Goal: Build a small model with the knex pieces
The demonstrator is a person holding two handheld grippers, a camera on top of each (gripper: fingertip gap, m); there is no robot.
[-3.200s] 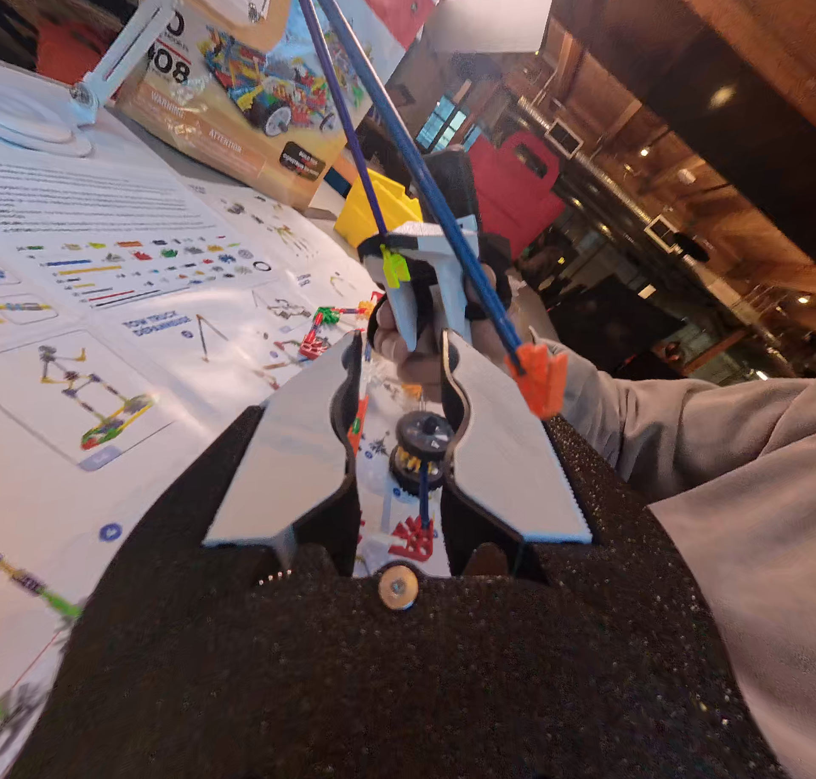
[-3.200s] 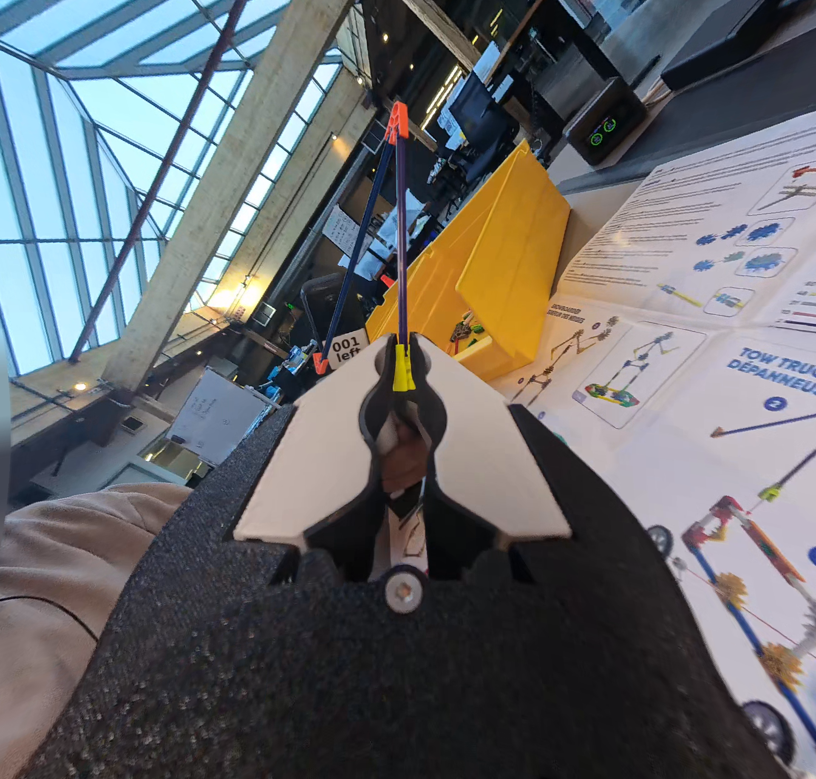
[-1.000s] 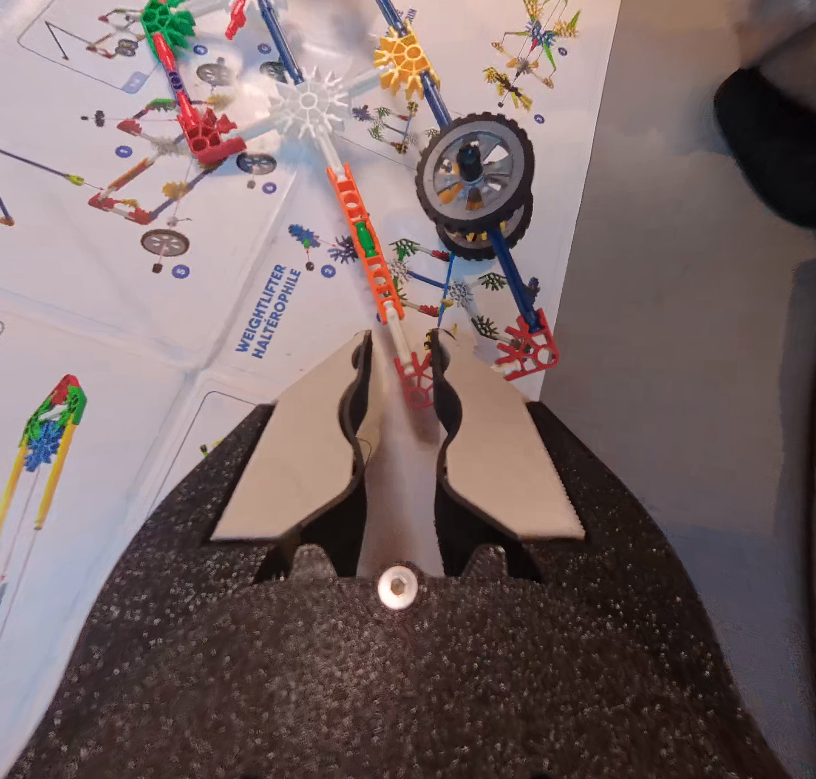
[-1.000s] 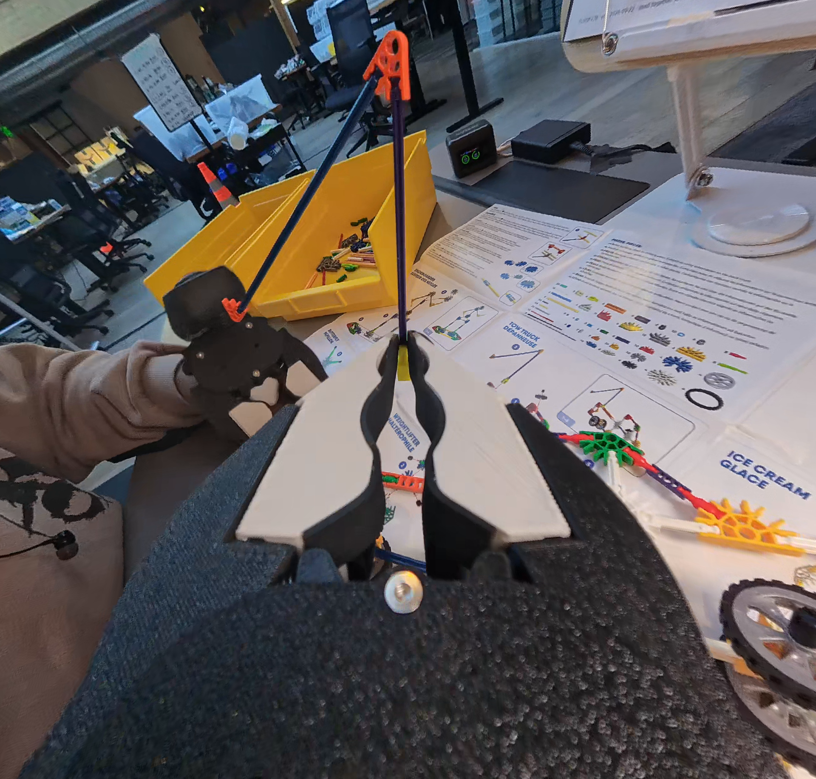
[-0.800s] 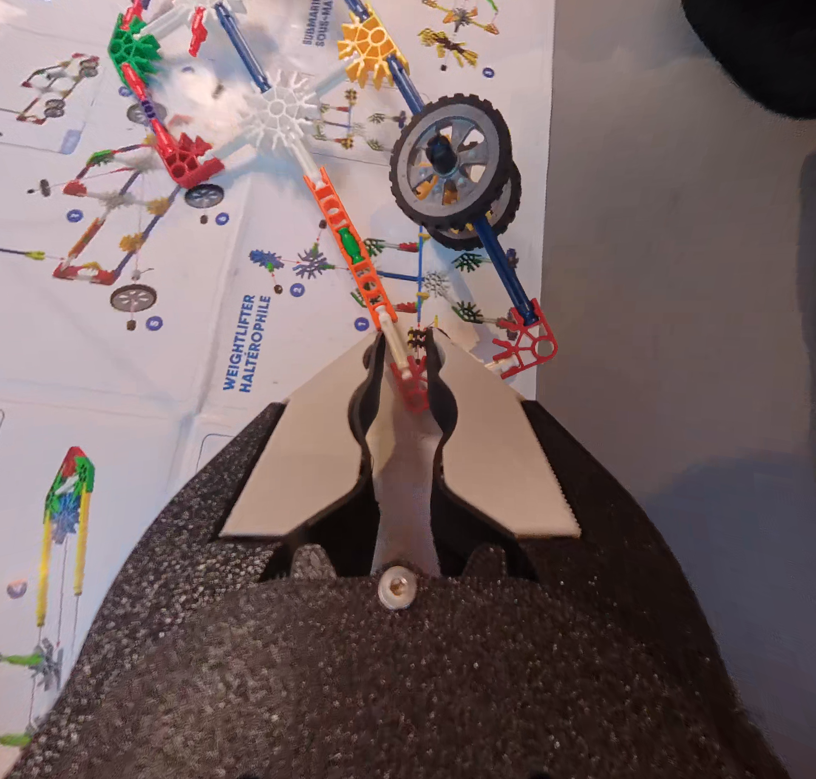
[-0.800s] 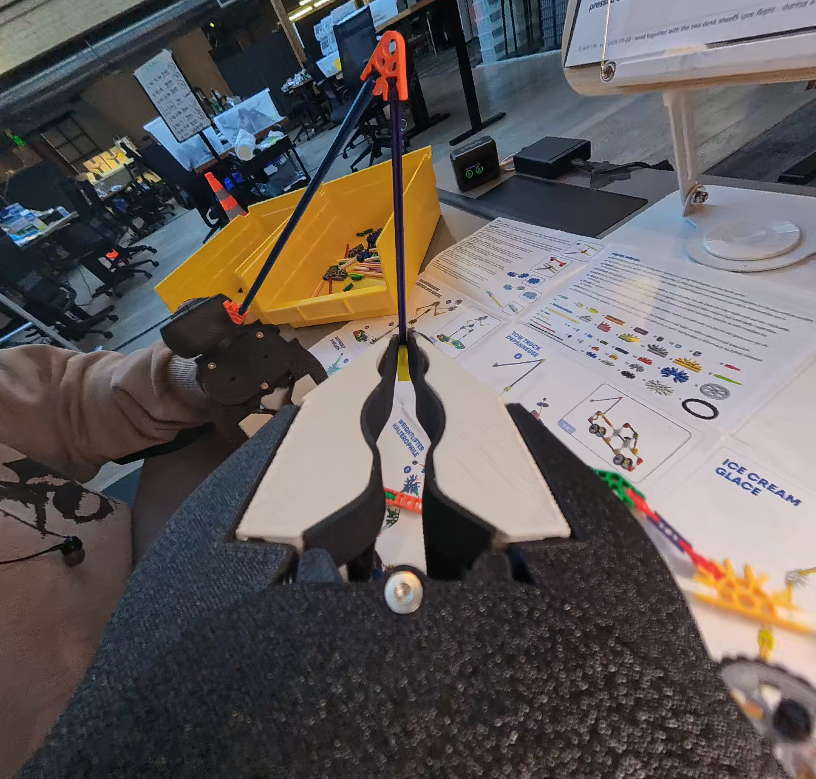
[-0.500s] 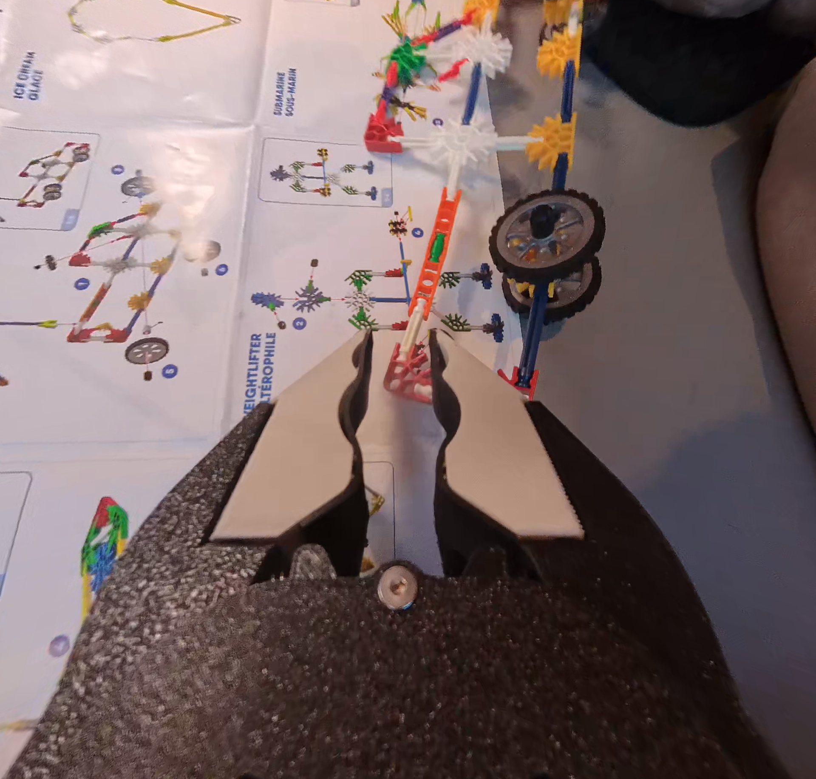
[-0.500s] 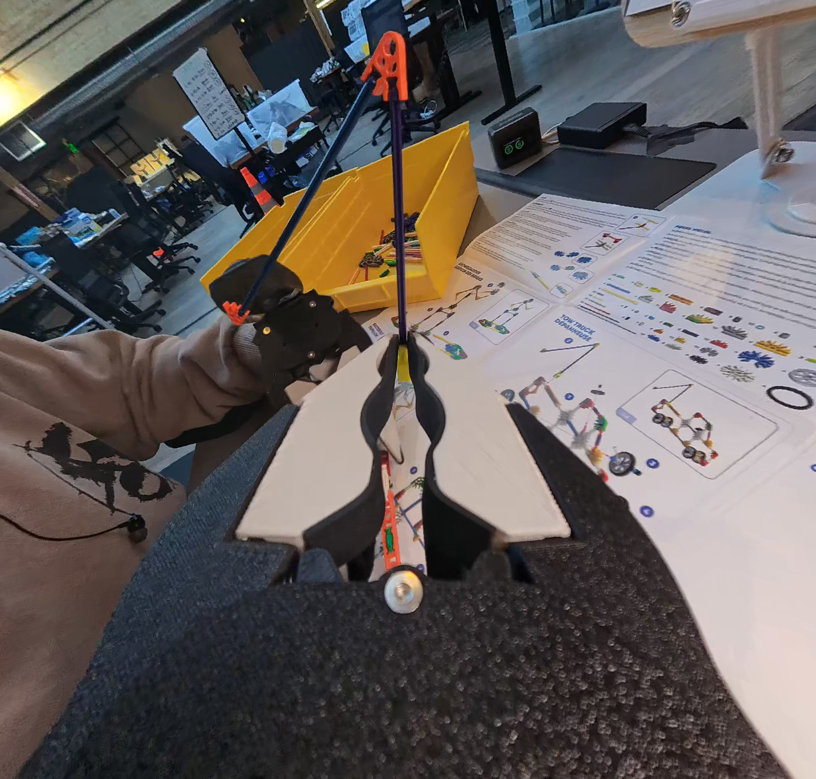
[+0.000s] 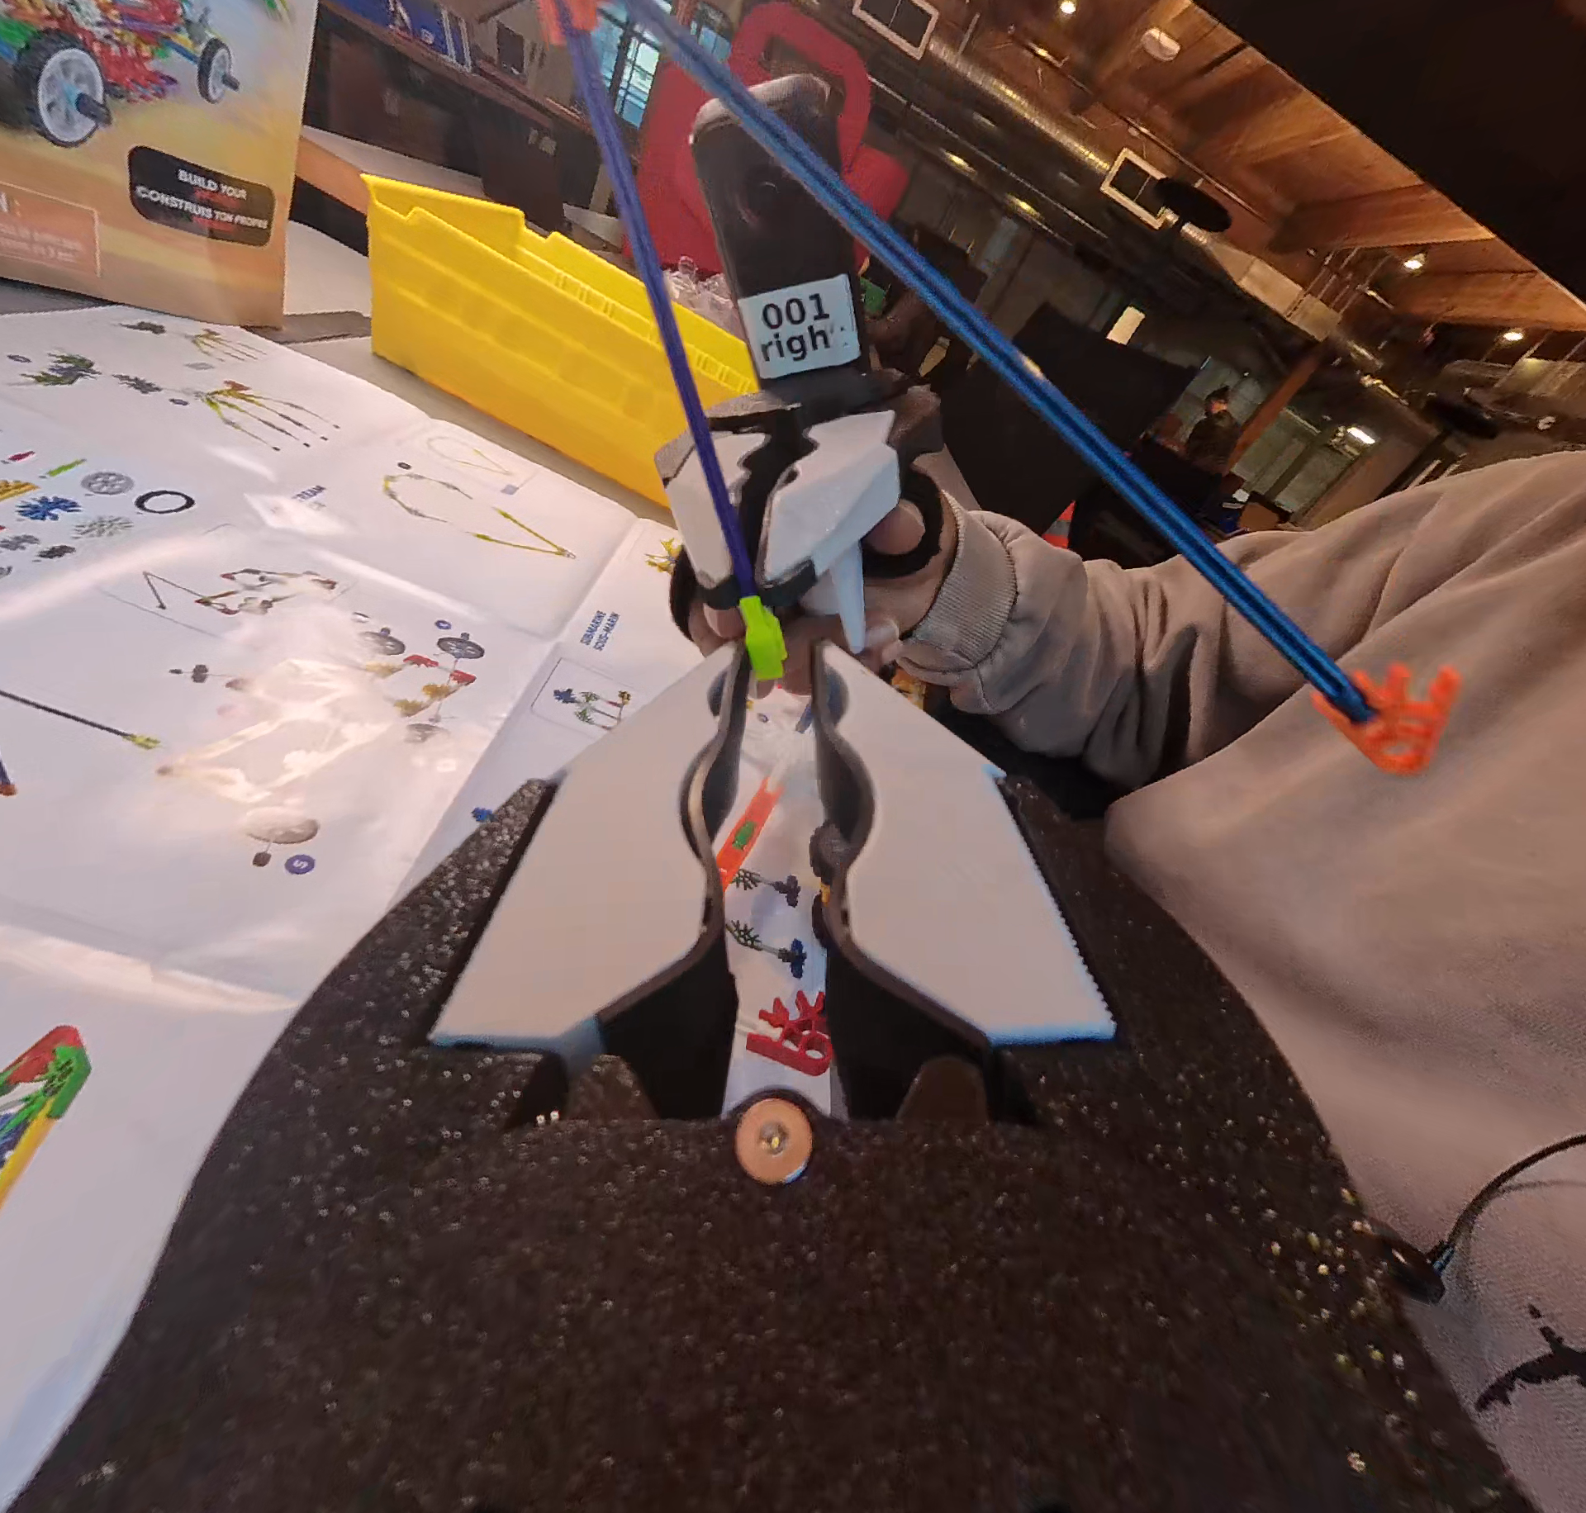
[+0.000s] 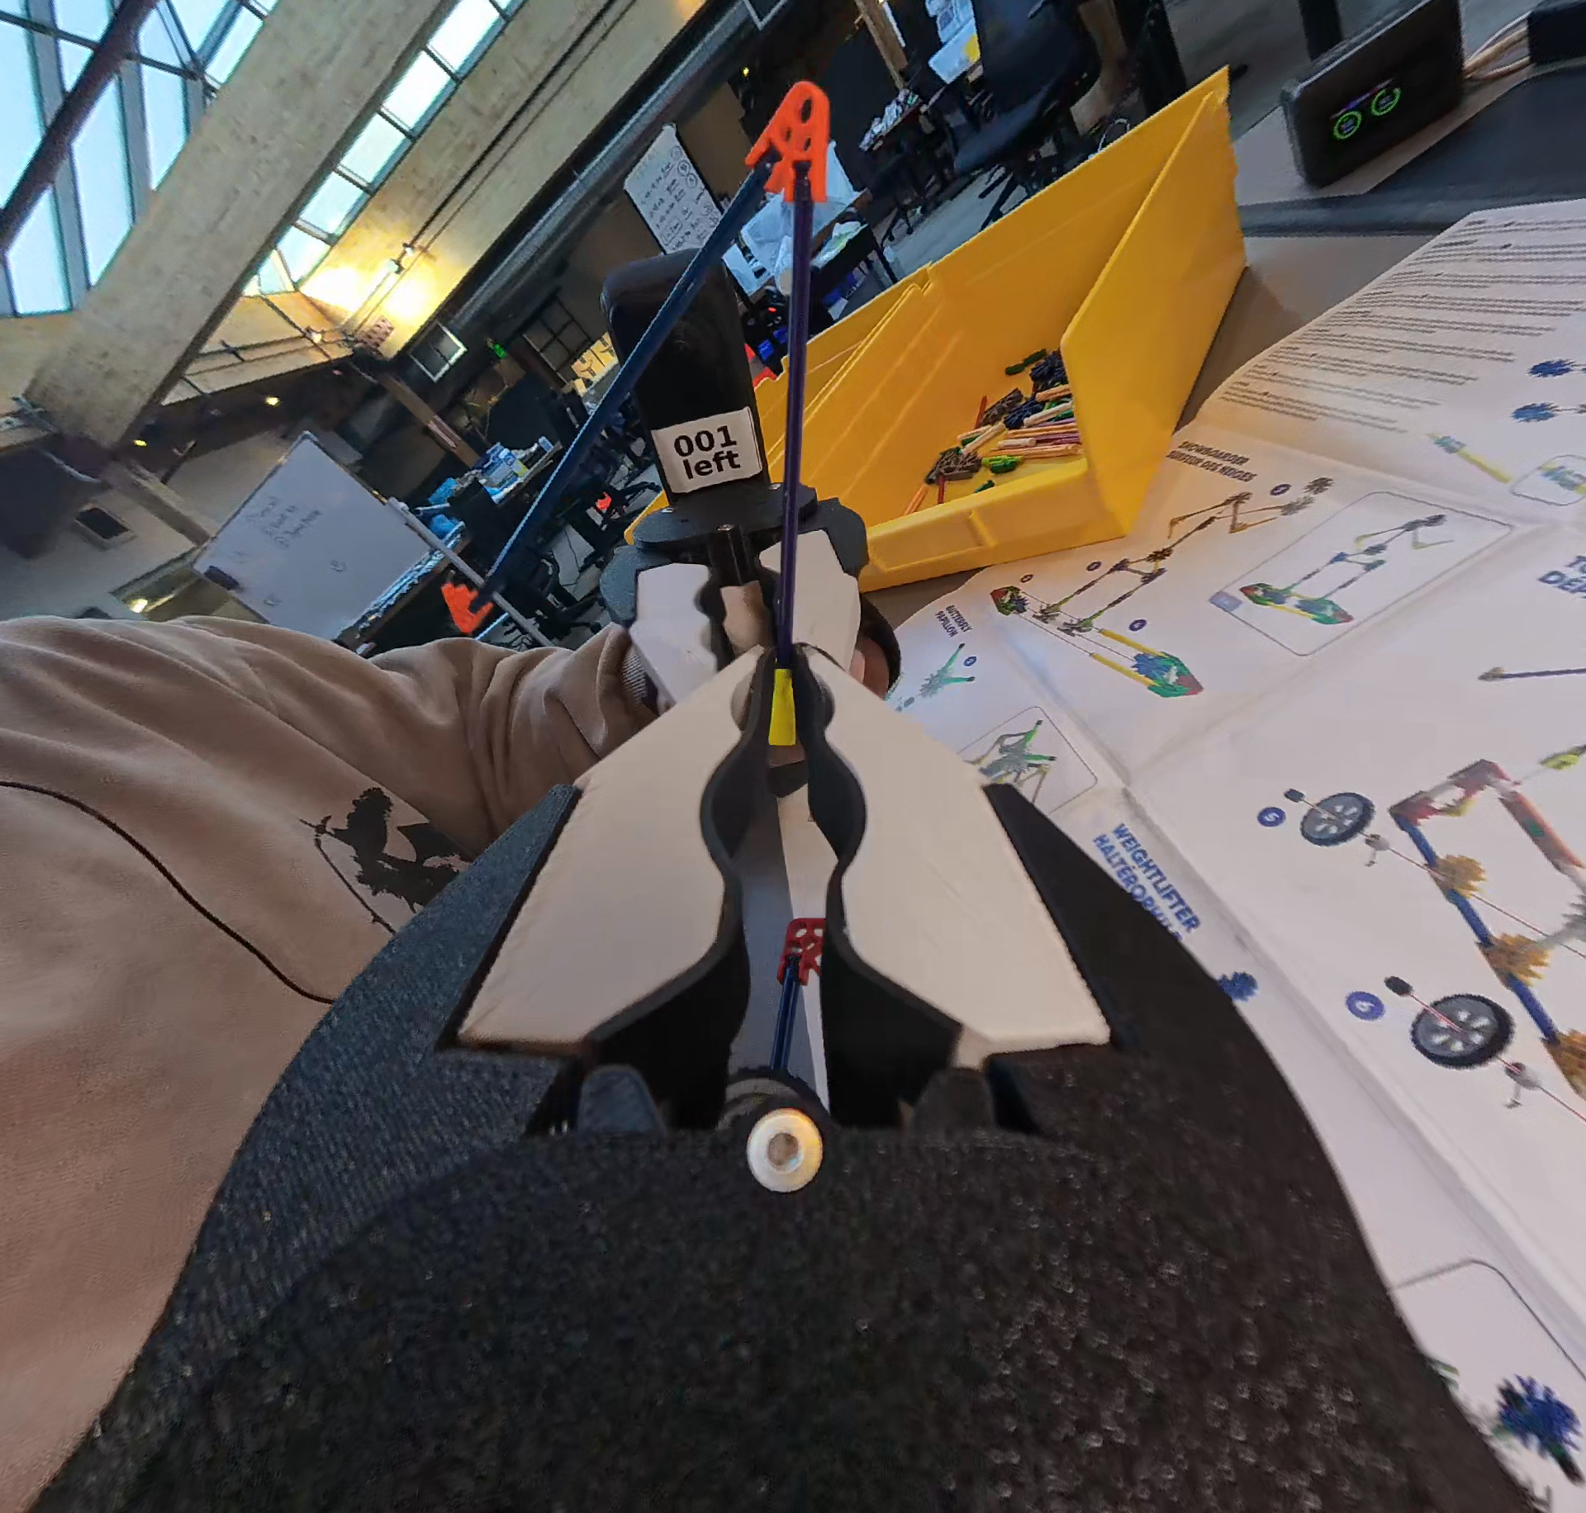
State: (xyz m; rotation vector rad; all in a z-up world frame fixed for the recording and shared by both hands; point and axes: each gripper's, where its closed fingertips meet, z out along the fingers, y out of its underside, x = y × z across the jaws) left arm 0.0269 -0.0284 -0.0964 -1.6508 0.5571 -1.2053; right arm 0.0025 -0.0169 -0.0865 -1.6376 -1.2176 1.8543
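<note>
Rod frame (image 9: pixel 1030 373) is up in the air on the near side of the yellow bin (image 10: pixel 1116 356). It is pinched by one end in the right hand-held gripper (image 10: pixel 781 678), whose jaws are closed tight on the small yellow-green end clip (image 10: pixel 781 717).

Half a second back, the left hand-held gripper (image 9: pixel 777 665) was tipped down over the wheeled model on the paper. It has since swung up to face the right one nose to nose. Its jaws are parted only a little and grip nothing, and the clip sits just ahead of its tips. I can't tell if they touch it.

Biggest thing about is the grey tabletop (image 10: pixel 1270 270). Most of it, from the bin out towards me, is covered by a glossy white instruction sheet (image 9: pixel 257 614), creased in folds and printed with coloured diagrams. The bin is smooth hard plastic, open-fronted, with a jumble of loose rods inside. Left of it in the left wrist view stands a printed cardboard box (image 9: pixel 129 99).

Both grippers have flat pale fingers with wavy black inner edges, on rough black speckled bodies. A beige knit sleeve (image 9: pixel 1116 614) runs up behind the right one.

The frame is two long thin rods, one purple and one blue, meeting in a narrow V at an orange slotted connector (image 10: pixel 794 142). A second orange connector (image 9: pixel 1395 717) caps the blue rod's free end. Through the left jaws, a small red connector (image 9: pixel 794 1043) lies on the sheet.
</note>
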